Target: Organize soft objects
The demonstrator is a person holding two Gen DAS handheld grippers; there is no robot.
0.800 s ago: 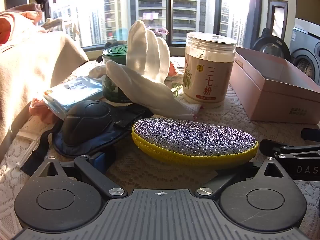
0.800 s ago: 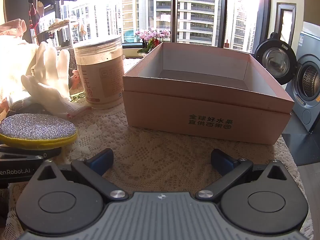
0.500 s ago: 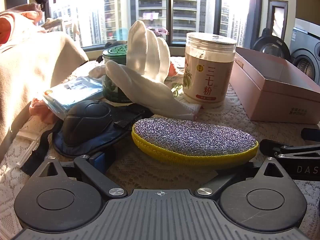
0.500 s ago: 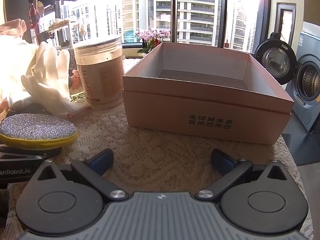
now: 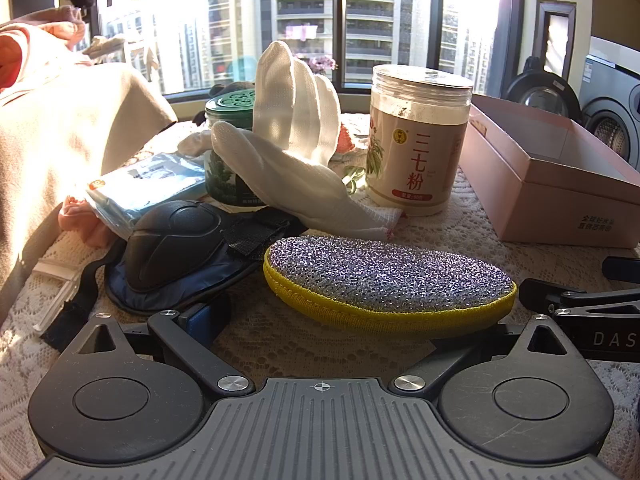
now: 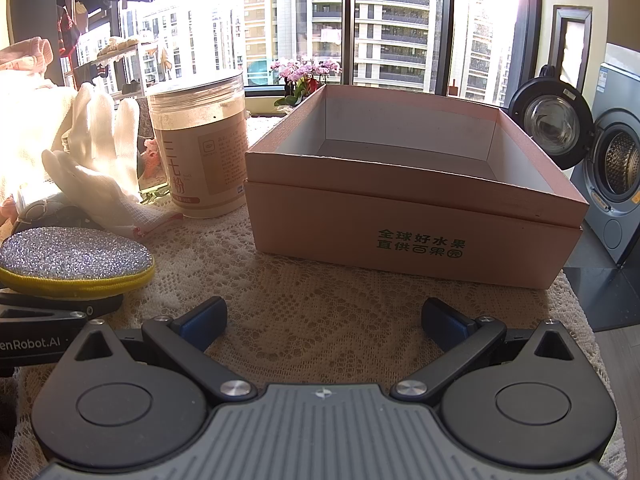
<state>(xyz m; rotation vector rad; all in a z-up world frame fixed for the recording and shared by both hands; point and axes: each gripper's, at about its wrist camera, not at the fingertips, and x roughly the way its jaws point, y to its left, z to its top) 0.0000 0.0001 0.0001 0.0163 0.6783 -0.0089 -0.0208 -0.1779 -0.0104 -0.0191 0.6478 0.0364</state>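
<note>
A yellow sponge with a silver scouring top (image 5: 388, 280) lies on the lace cloth just ahead of my open left gripper (image 5: 324, 320); its right finger is hidden under the sponge. It also shows in the right wrist view (image 6: 72, 260). A white glove (image 5: 296, 144) leans on a green can (image 5: 228, 152). A dark blue padded mask (image 5: 176, 248) and a blue packet (image 5: 148, 184) lie to the left. My right gripper (image 6: 324, 320) is open and empty, facing an empty pink box (image 6: 408, 184).
A clear jar of powder (image 5: 416, 140) stands between the glove and the box (image 5: 560, 184). Beige and pink cloth (image 5: 60, 140) is piled at the left. A washing machine (image 6: 612, 168) stands to the right, beyond the table edge.
</note>
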